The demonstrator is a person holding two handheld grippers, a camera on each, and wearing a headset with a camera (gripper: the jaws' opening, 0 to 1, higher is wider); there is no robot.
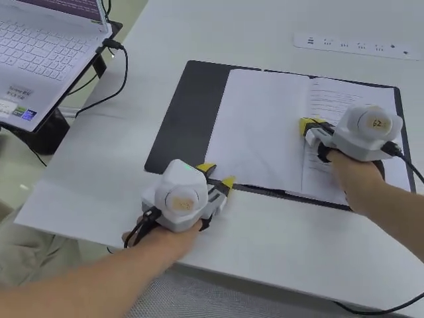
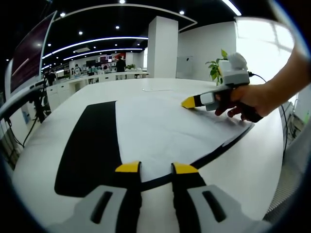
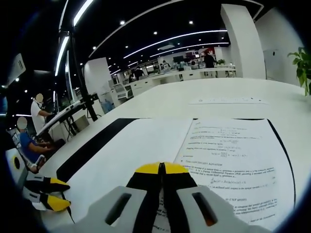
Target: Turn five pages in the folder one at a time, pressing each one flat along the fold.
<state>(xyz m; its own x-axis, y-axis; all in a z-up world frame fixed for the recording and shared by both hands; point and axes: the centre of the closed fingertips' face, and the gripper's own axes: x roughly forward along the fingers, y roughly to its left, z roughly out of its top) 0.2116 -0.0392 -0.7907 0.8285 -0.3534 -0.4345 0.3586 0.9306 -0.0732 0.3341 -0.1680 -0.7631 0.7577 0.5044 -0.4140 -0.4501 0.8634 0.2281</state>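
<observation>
Sitting on the folder (image 1: 192, 112) fold, the right hand-held gripper (image 1: 306, 126) is closed; the left hand-held gripper (image 1: 217, 173), parted, lies leftward.

White pillar (image 2: 163, 48), ceiling strip lights (image 3: 170, 40), potted plant (image 2: 215, 73)

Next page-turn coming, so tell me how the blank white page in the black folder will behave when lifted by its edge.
The thin blank white paper page lies flat against the black folder, so it will probably flop when lifted. Joined at the fold, it would likely buckle if pushed.
</observation>
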